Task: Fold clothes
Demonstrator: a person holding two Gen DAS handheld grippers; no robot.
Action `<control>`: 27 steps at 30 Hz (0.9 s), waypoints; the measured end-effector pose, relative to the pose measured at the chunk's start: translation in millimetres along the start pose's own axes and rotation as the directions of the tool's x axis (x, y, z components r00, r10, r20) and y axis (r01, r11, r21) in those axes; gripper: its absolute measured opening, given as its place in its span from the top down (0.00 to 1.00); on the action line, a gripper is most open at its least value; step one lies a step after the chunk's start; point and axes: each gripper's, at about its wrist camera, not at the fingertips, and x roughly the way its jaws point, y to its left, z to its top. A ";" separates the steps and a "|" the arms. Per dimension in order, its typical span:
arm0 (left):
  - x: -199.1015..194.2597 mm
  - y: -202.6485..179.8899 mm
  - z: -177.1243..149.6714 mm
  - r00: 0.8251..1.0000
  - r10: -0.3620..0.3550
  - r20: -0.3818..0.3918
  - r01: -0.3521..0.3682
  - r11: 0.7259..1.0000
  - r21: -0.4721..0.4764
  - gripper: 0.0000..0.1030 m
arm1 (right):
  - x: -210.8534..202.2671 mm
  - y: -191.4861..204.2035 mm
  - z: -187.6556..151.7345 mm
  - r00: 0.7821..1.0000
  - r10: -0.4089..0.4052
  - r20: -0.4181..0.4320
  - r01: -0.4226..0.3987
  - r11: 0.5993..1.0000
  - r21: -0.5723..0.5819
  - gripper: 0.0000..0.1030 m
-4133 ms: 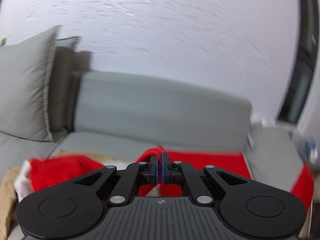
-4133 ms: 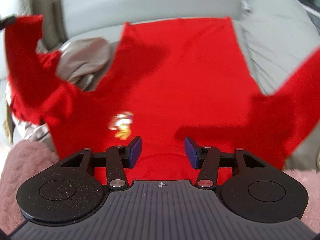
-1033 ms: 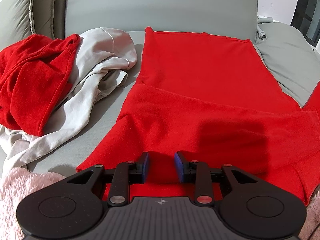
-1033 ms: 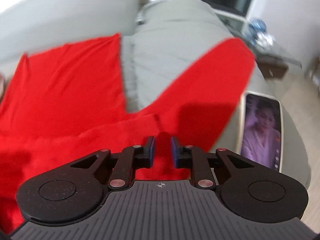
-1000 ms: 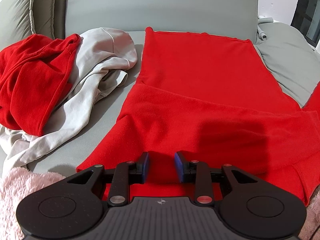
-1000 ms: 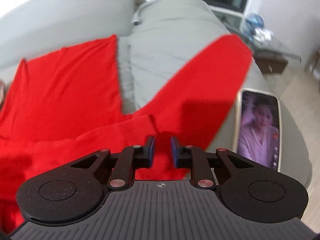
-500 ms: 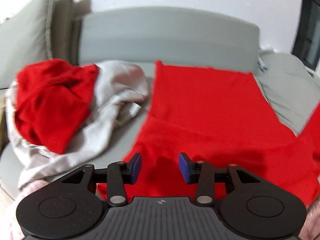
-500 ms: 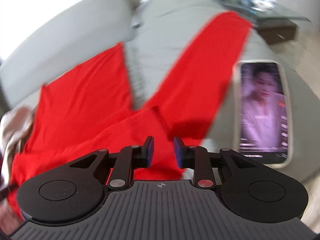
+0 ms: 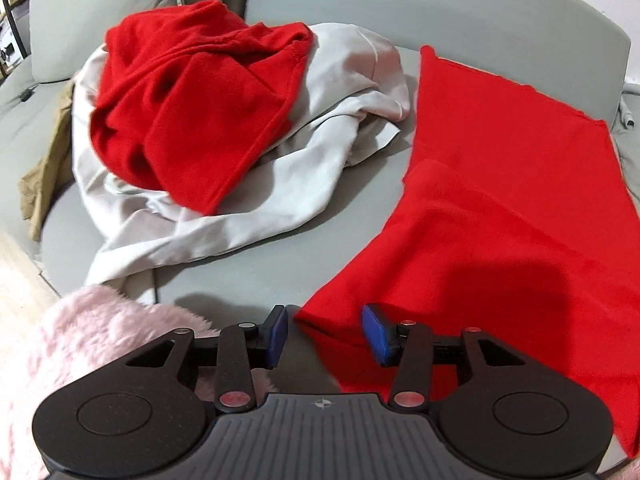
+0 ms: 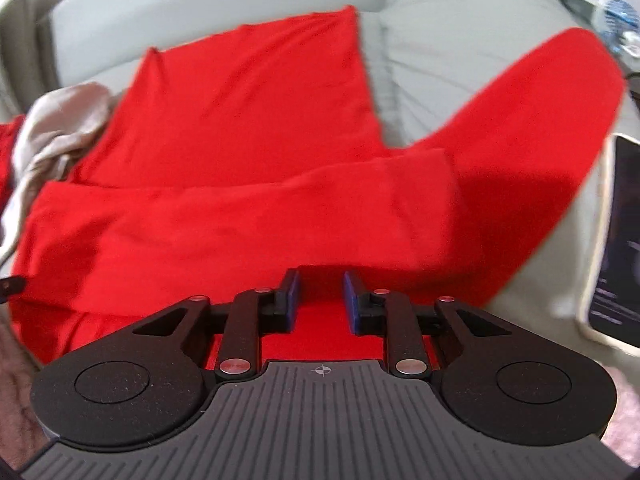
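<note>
Red shirt (image 9: 500, 216) spread flat on the sofa (image 9: 256, 264), one sleeve already folded across the chest, other sleeve (image 10: 532, 128) out on the cushion beyond the shirt's far side, toward the phone (image 10: 616, 240). Probably mid-fold, sleeves first.

Nearest the shirt's close edge: left gripper (image 9: 324, 334) wide open, holding nothing, blue pads straddling the near corner of the shirt, can't tell if touching. Right gripper (image 10: 318, 298) also open, a bit narrower, empty, low over the shirt's near edge with red cloth between the pads but not pinched.

For doing it well, guessing here: pinch just one layer at the edge, lift low, carry the loose sleeve across the shirt so it lands square on the folded one, then smooth. Grabbing both layers would likely drag the first fold out.

Further back, left of the shirt: heap of a pale garment (image 9: 280, 184) with another red one (image 9: 192, 112) on top, just beside the shirt. Pink fluffy blanket (image 9: 96, 344) near the shirt's corner, on the close side.
</note>
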 end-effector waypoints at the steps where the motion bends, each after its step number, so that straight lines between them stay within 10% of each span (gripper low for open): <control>1: -6.4 2.7 -1.1 1.000 -0.007 0.014 0.007 1.000 -0.011 0.65 | -2.0 -4.0 -0.7 1.000 -0.006 -0.007 0.006 1.000 0.021 0.75; 7: -13.9 11.7 13.1 0.987 -0.024 0.160 0.027 0.999 -0.016 0.46 | -12.7 -4.0 -0.3 0.997 0.068 0.025 -0.068 0.998 0.015 0.72; 12: 26.6 0.1 21.9 0.999 -0.025 0.035 0.021 0.993 0.115 0.73 | 2.9 2.9 0.9 0.997 0.077 0.005 -0.077 0.997 -0.013 0.73; 18: 8.1 1.4 15.4 0.980 0.195 0.049 -0.200 0.971 0.129 0.74 | 6.8 -2.1 2.3 0.996 0.086 0.005 -0.086 0.996 0.007 0.72; 21: -6.7 16.6 20.5 0.985 0.107 0.135 -0.109 0.994 0.008 0.74 | 8.1 -7.3 2.0 0.994 0.106 0.011 -0.107 0.994 0.036 0.72; 27: -2.5 -25.9 30.4 0.927 -0.177 0.331 0.103 0.968 0.230 0.72 | 9.3 -9.0 2.0 0.993 0.114 0.011 -0.114 0.992 0.050 0.72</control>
